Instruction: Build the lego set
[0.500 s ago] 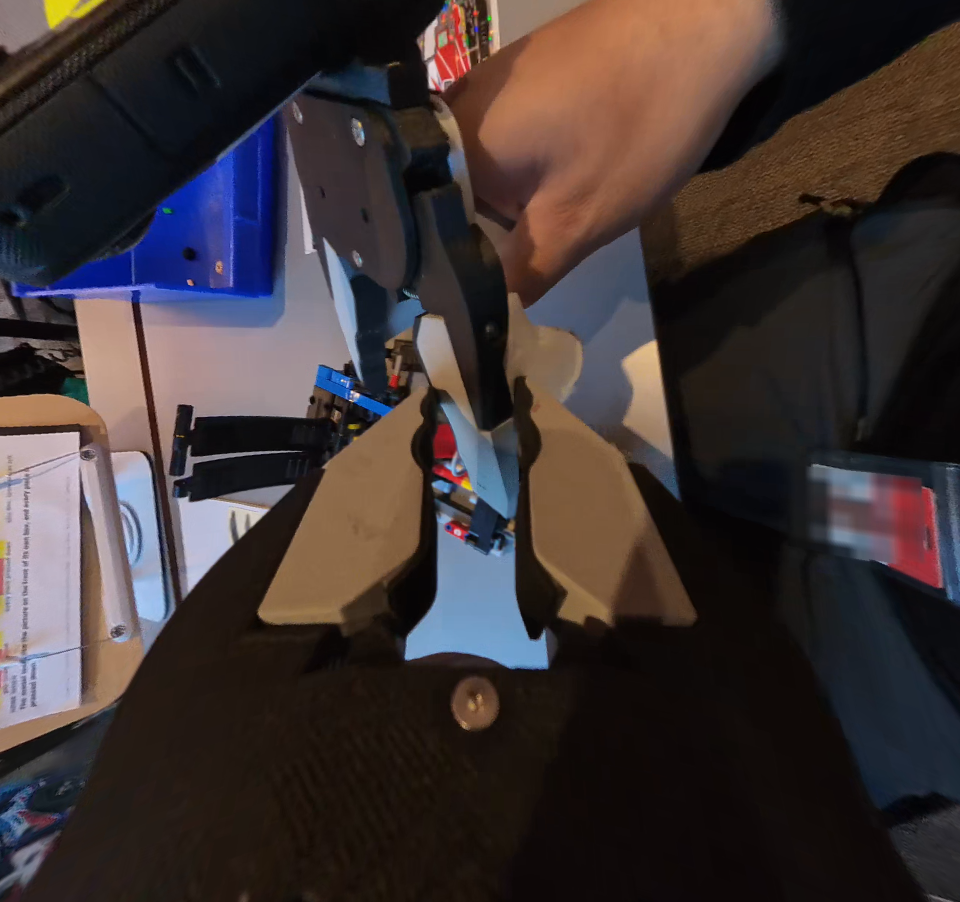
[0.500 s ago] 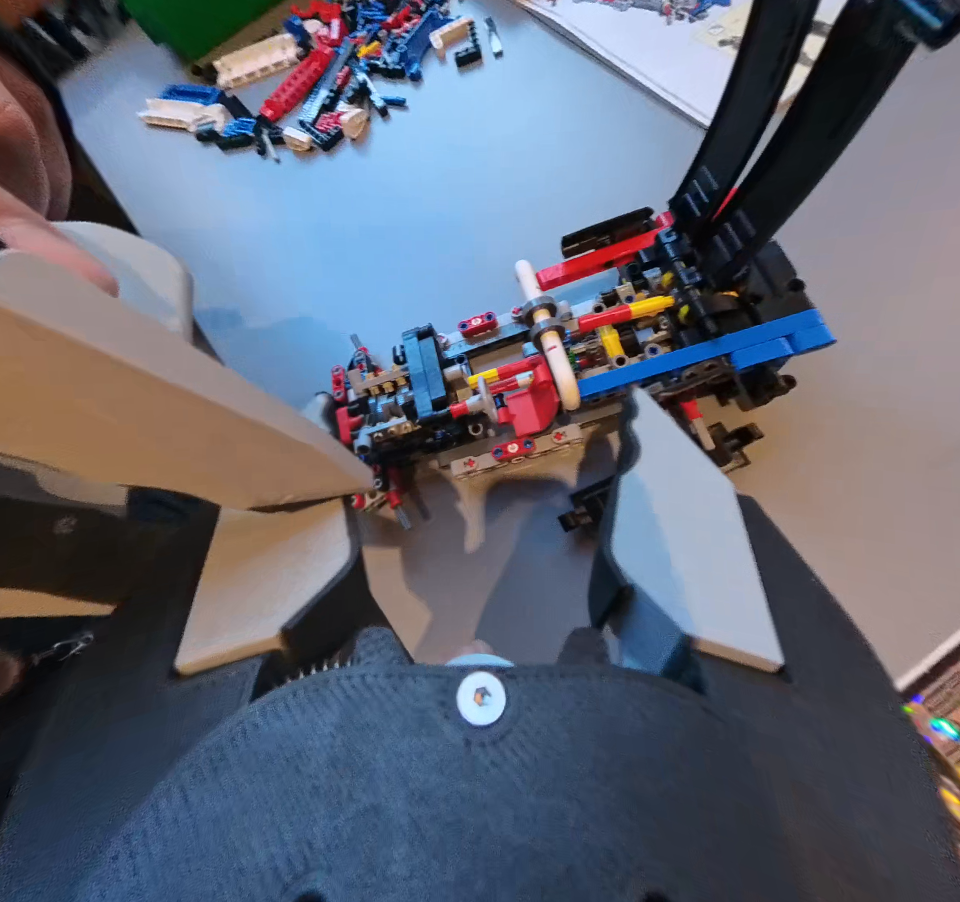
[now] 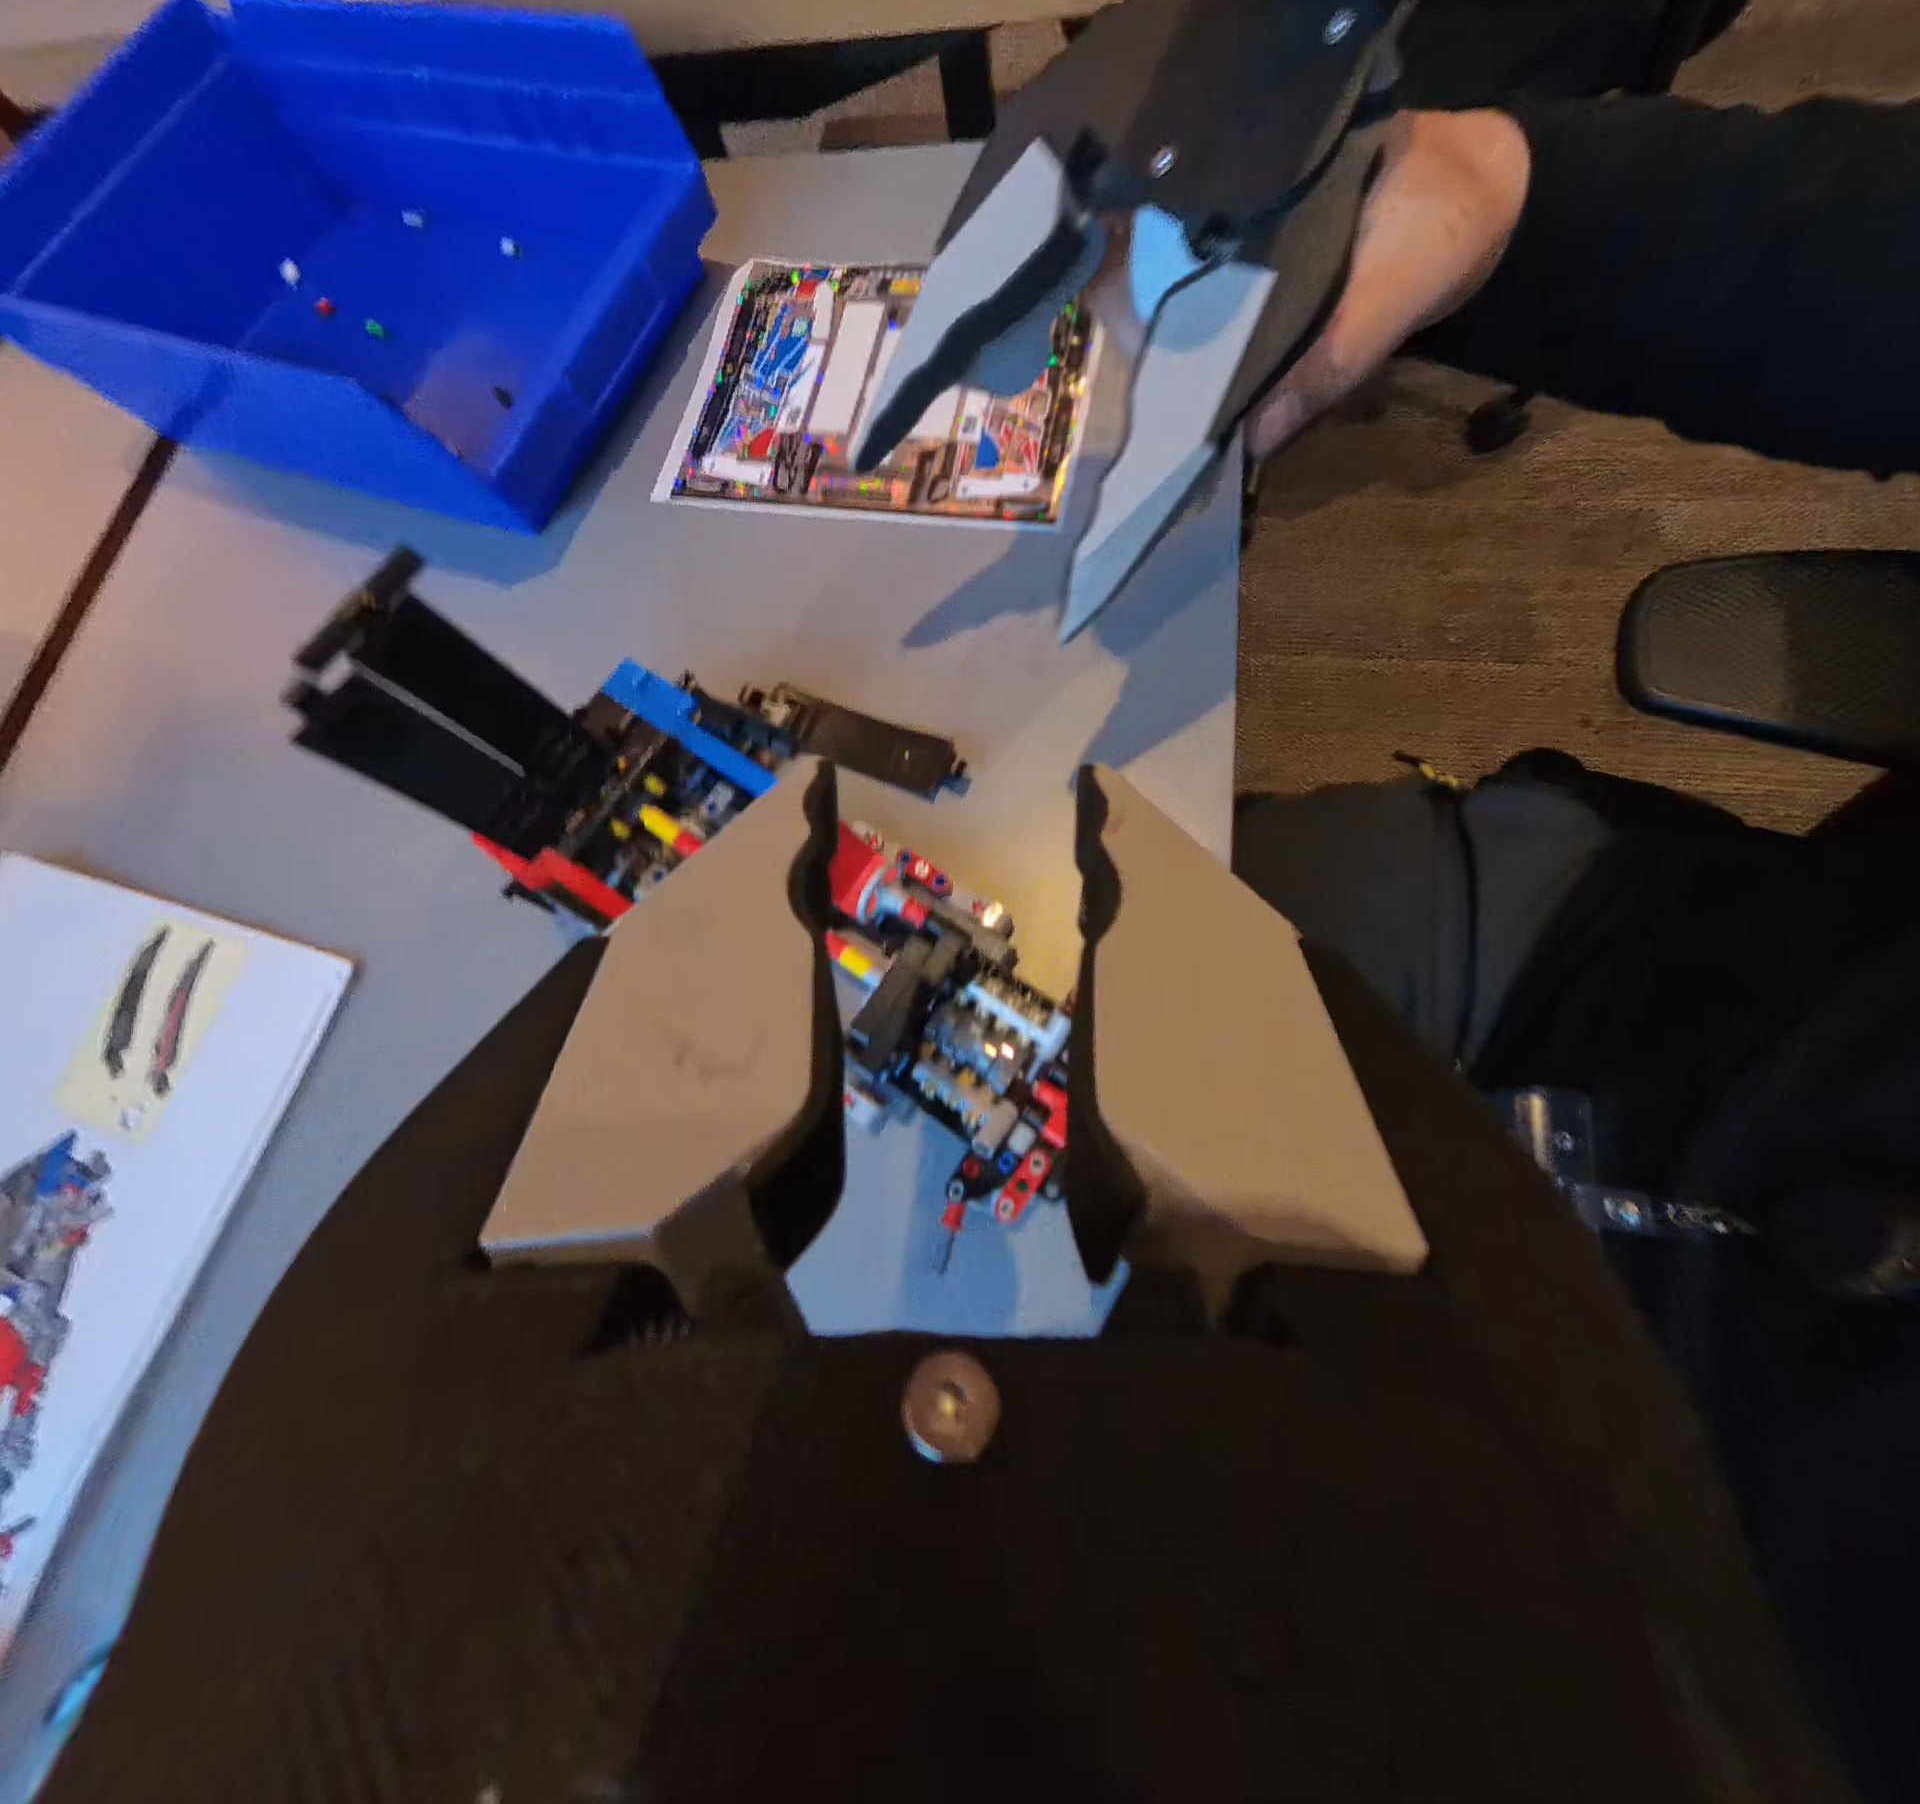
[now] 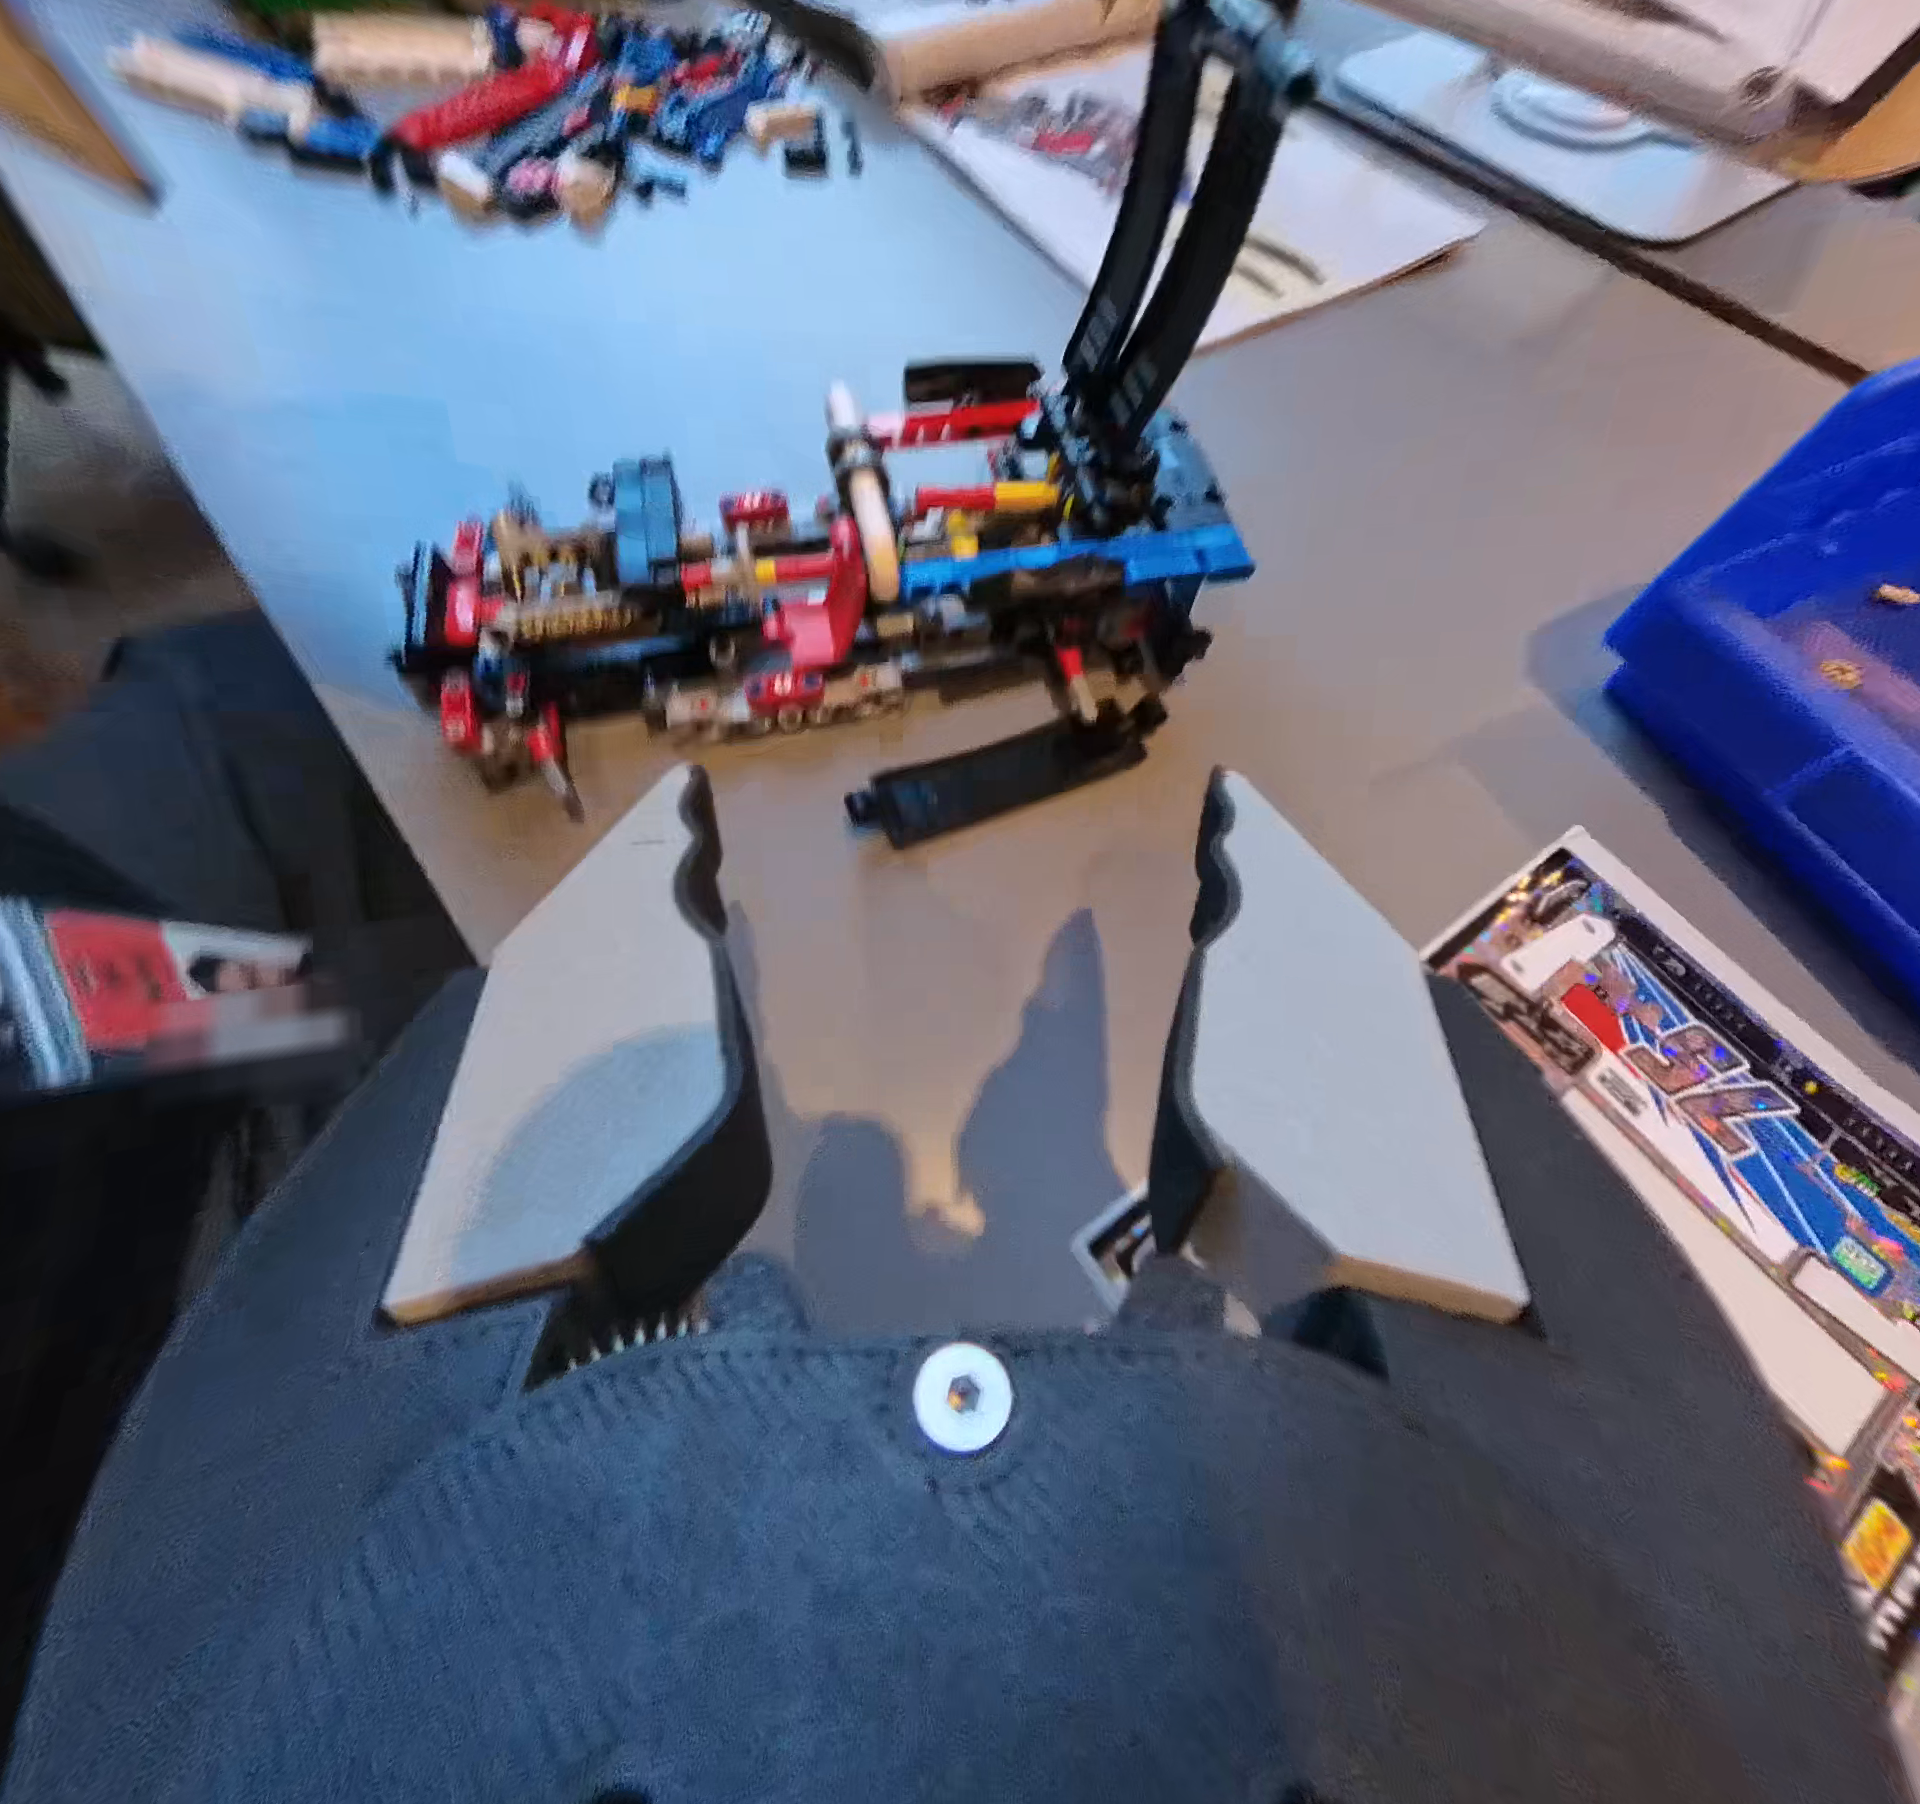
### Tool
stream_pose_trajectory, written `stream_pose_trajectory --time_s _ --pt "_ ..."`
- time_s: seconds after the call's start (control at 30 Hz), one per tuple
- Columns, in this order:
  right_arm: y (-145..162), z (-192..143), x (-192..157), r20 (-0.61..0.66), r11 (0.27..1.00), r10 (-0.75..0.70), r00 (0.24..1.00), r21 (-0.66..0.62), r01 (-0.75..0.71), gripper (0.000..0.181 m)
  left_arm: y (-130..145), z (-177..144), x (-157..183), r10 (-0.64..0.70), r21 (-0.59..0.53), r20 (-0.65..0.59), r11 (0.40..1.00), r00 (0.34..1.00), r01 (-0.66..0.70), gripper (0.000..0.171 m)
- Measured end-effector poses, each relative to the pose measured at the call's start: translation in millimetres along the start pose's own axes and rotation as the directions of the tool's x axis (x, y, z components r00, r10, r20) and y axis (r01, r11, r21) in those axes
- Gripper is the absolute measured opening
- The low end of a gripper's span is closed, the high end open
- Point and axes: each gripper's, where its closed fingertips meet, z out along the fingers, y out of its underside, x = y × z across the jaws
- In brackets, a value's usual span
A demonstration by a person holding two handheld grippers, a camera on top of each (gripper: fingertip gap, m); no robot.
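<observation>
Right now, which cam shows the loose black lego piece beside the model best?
Right wrist view: the loose black piece lies unobstructed on the table, in front of the open right gripper. The left wrist view shows it farther off, beyond the model, partly hidden.

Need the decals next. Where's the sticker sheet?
Right wrist view: the sticker sheet lies flat at the right on the table, beside the blue bin.

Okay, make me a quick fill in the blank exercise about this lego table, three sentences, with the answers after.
1. The plastic bin on the table is coloured ____.
2. The right gripper has its fingers ____ and holds nothing.
3. The lego model rests on the ____, not in either gripper.

Missing words: blue; open; table
</observation>
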Motion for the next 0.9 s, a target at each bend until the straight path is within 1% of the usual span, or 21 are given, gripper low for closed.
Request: stream_pose_trajectory --time_s 0.07,0.1,0.13,0.2,0.27,0.33,0.37,0.4,0.47,0.5,0.6,0.67,0.73,0.8,0.9 --pt "14 3 -8 0.048 0.995 -0.095 0.994 -0.022 0.096 0.083 20 3 -8 -0.035 -0.027 -0.014 0.999 0.999 0.035 0.045" --pt "18 9 -8 0.042 0.991 -0.13 0.991 -0.035 0.131 0.07 28 7 -11 -0.044 -0.039 -0.016 0.998 0.999 0.043 0.045" --pt "23 17 -10 0.042 0.984 -0.165 0.985 -0.06 0.167 0.062 35 11 -13 -0.047 -0.046 -0.022 0.998 0.999 0.046 0.045" --pt "34 35 -10 0.041 0.958 -0.252 0.967 -0.133 0.255 0.063 45 18 -15 -0.056 -0.055 -0.04 0.997 0.998 0.054 0.045" --pt "45 51 -12 0.072 0.924 -0.316 0.946 -0.201 0.324 0.062 51 23 -17 -0.067 -0.052 -0.058 0.997 0.996 0.064 0.044" --pt "50 63 -14 0.112 0.907 -0.332 0.937 -0.233 0.35 0.054 53 25 -19 -0.087 -0.038 -0.086 0.996 0.993 0.084 0.044" --pt "48 66 -16 0.13 0.908 -0.332 0.934 -0.223 0.354 0.043 53 26 -19 -0.095 -0.034 -0.102 0.995 0.99 0.092 0.044" --pt "48 69 -14 0.132 0.905 -0.337 0.932 -0.229 0.359 0.038 53 26 -19 -0.1 -0.027 -0.113 0.995 0.989 0.098 0.044" --pt "48 73 -10 0.125 0.899 -0.344 0.931 -0.24 0.365 0.017 53 27 -20 -0.101 -0.014 -0.117 0.995 0.988 0.101 0.043" --pt "47 75 -10 0.125 0.904 -0.343 0.931 -0.225 0.364 0.016 53 27 -21 -0.1 -0.011 -0.12 0.995 0.988 0.1 0.042" --pt "40 71 -10 0.112 0.933 -0.297 0.948 -0.18 0.313 0.014 56 30 -22 -0.1 -0.017 -0.132 0.995 0.986 0.098 0.042" --pt "27 59 -6 0.082 0.961 -0.241 0.967 -0.116 0.249 0.005 57 31 -21 -0.096 -0.013 -0.136 0.995 0.986 0.095 0.041" --pt "11 40 1 0.091 0.989 -0.128 0.988 -0.063 0.134 0.003 55 33 -16 -0.08 -0.002 -0.144 0.997 0.986 0.08 0.04" --pt "-5 23 12 0.127 1.0 0.0 0.992 -0.005 0.001 0.002 49 38 -11 -0.047 0.014 -0.141 0.999 0.989 0.049 0.038" --pt "-24 5 25 0.226 0.983 0.173 0.959 0.026 -0.183 0.001 42 52 -10 -0.004 0.006 -0.101 1.0 0.995 0.004 0.037"
